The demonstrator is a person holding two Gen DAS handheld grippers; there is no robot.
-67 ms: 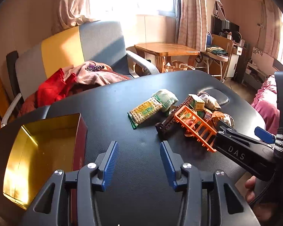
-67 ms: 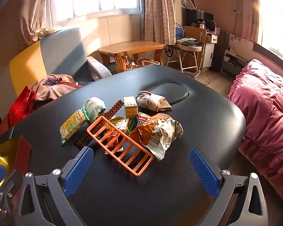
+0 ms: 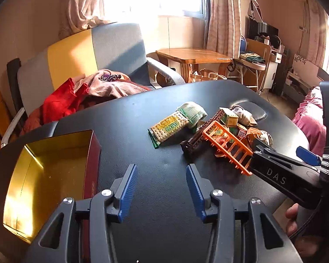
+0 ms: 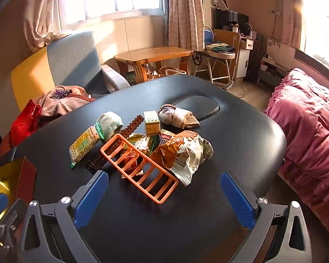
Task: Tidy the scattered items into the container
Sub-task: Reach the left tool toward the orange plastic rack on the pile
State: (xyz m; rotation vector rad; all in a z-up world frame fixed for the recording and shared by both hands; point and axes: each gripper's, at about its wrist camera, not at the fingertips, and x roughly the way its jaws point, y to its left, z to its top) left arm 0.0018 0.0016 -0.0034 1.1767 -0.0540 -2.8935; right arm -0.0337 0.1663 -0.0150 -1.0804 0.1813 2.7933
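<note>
A red tin with a gold inside [image 3: 52, 166] stands open on the black table, left of my left gripper [image 3: 160, 175], which is open and empty. It shows at the far left in the right wrist view [image 4: 13, 175]. A pile lies mid-table: an orange plastic rack [image 4: 140, 171], a cracker pack [image 4: 84, 144], a crumpled orange-white snack bag [image 4: 184, 153], a brown toothed strip [image 4: 131, 123], a small yellow box [image 4: 151, 122], rolled socks [image 4: 177, 116] and a green-white roll [image 4: 109, 122]. My right gripper [image 4: 164, 191] is wide open, just short of the rack.
An armchair with red and pink clothes [image 3: 81, 92] stands behind the table on the left. A wooden side table [image 4: 153, 54] is behind. A bed with a pink cover [image 4: 307, 127] lies on the right. An oval headrest pad [image 4: 199, 106] is set into the table top.
</note>
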